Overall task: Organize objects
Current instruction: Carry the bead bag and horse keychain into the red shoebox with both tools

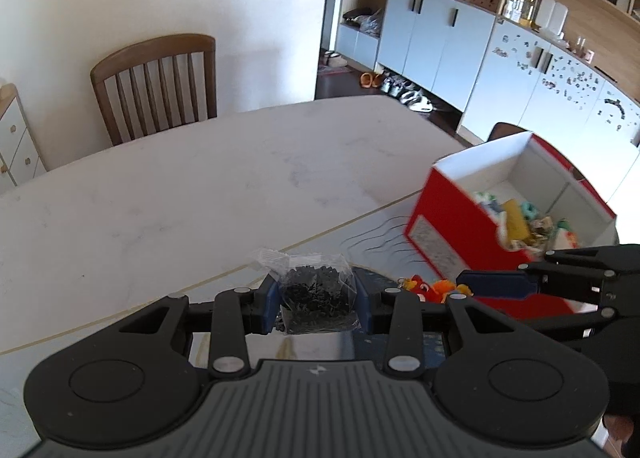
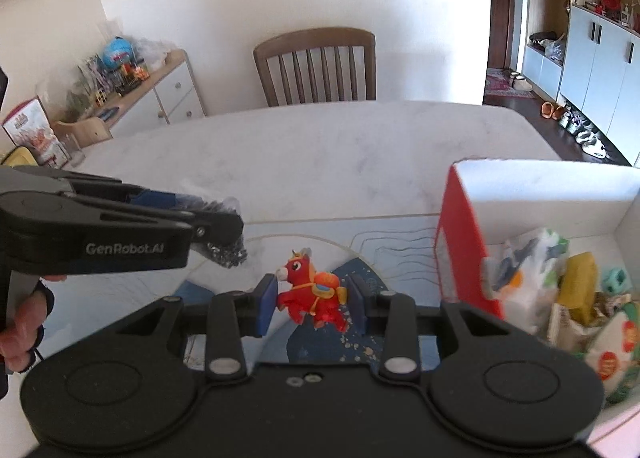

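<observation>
Left wrist view: left hand-held gripper [image 1: 319, 304] clamped on clear bag of black bits [image 1: 318, 296], above the surface [image 1: 180, 186]; far half bare. Red box [image 1: 460, 234] at right edge.
Right wrist view: right hand-held gripper [image 2: 313, 304] clamped on red toy horse [image 2: 310, 290], left of the box.

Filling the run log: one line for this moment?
left gripper: shut on clear bag of black bits | right gripper: shut on red horse toy | red box: open, part-filled

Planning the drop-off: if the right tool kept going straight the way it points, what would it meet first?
Probably the table. The right tool, gripping the red toy horse, points down at the tabletop left of the red box, though depth is hard to judge.
</observation>
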Demonstrator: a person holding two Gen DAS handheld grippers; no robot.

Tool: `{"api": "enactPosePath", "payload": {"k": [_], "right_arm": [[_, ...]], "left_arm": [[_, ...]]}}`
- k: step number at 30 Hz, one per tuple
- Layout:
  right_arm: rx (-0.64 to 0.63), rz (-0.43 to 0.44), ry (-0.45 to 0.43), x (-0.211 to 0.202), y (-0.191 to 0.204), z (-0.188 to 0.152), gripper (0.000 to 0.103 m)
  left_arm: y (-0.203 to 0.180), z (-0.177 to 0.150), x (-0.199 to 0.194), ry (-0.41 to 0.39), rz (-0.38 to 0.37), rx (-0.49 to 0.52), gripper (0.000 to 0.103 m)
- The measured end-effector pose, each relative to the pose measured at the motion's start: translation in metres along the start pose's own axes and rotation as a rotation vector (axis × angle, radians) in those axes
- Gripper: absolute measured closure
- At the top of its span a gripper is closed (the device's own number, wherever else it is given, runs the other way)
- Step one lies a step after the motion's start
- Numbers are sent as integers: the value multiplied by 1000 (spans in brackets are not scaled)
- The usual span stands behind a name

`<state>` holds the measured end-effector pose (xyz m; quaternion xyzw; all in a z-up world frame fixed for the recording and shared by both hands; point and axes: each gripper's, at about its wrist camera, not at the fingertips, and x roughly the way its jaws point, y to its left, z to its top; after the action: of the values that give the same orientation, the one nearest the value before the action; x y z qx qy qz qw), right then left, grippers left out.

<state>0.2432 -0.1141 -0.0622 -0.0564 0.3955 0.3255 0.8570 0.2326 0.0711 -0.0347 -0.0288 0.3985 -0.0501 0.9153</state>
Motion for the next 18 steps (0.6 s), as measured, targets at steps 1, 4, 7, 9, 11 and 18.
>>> {"api": "enactPosePath", "payload": {"k": [1,4,7,9,11,18], "right_arm": [[0,3,-3,-7,-2,0,67],[-11,7,-19,-27,-9,1,67],[-20,8,-33,-45,-18,3,67],[-23,8,-38,-57,-25,5,67],[-30,8,-45,-67,-32,5,67],[-31,7,-63,-95,-62,5,67]], "left_arm": [[-4,1,-5,-5,-2,5,66],[-18,4,-21,-16,-4,26,66],[-34,6,-34,-24,-9,48,66],[-47,8,-41,-30,-8,63,66],[-59,10,-47,-31,-13,74,66],[-107,16,-49,-26,-37,105,66]]}}
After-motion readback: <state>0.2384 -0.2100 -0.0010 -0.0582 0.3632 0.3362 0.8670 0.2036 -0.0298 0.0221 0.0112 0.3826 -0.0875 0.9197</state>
